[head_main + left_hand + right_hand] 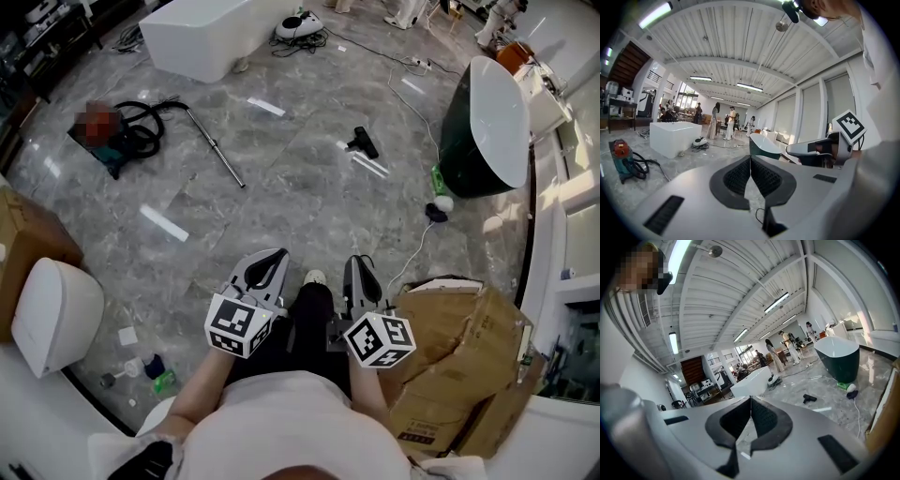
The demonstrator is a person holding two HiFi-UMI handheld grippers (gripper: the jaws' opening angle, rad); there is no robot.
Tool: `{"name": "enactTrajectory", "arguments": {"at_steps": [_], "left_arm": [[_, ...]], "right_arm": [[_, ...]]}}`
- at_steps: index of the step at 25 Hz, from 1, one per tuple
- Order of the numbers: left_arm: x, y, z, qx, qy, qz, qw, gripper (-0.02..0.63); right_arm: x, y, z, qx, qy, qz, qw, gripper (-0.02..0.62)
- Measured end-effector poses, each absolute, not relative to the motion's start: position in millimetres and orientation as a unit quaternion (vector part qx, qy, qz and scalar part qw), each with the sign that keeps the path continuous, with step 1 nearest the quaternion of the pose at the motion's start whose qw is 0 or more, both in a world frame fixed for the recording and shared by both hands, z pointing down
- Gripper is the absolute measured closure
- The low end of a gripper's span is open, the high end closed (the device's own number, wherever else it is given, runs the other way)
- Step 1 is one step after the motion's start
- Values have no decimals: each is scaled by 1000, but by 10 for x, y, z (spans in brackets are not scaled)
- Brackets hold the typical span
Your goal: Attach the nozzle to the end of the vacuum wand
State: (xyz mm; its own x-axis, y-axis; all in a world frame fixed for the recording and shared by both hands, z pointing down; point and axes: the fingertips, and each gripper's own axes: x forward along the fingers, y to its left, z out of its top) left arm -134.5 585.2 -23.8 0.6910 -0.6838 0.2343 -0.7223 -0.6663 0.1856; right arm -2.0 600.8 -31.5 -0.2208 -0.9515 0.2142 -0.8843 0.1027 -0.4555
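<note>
**A:** What are your two grippers doing?

**B:** My left gripper [271, 257] and my right gripper [360, 264] are both clenched, pads pressed together with nothing between them. I hold them side by side in front of my body, over the marble floor [281, 202], pointing out across the room.

**A:** And the nozzle?

**B:** The black nozzle [363, 142] lies on the floor well ahead of my right gripper, out in the open. It is between the white block [211, 37] at the far side and the dark green tub [464, 150] at the floor's right side.

**A:** And the wand?

**B:** The metal vacuum wand [217, 148] lies flat further left, on a slant, well apart from the nozzle. Its far end runs to a black hose [150, 120] coiled beside the teal vacuum body [92, 142], toward the floor's left edge.

**A:** Anything close to you?

**B:** Cardboard boxes [459, 356] sit just beside my right arm, and a white rounded seat [52, 314] stands on my left.
</note>
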Motion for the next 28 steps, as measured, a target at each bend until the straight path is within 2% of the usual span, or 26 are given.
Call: {"name": "enactTrajectory", "arguments": {"at_steps": [11, 28], "left_arm": [[-1309, 5426, -93, 895, -412, 70, 158, 595], [-586, 3961, -281, 897, -416, 67, 136, 595]], "right_arm": [[167, 5545, -248, -622, 740, -250, 58, 580], [908, 4102, -405, -625, 742, -235, 59, 580]]}}
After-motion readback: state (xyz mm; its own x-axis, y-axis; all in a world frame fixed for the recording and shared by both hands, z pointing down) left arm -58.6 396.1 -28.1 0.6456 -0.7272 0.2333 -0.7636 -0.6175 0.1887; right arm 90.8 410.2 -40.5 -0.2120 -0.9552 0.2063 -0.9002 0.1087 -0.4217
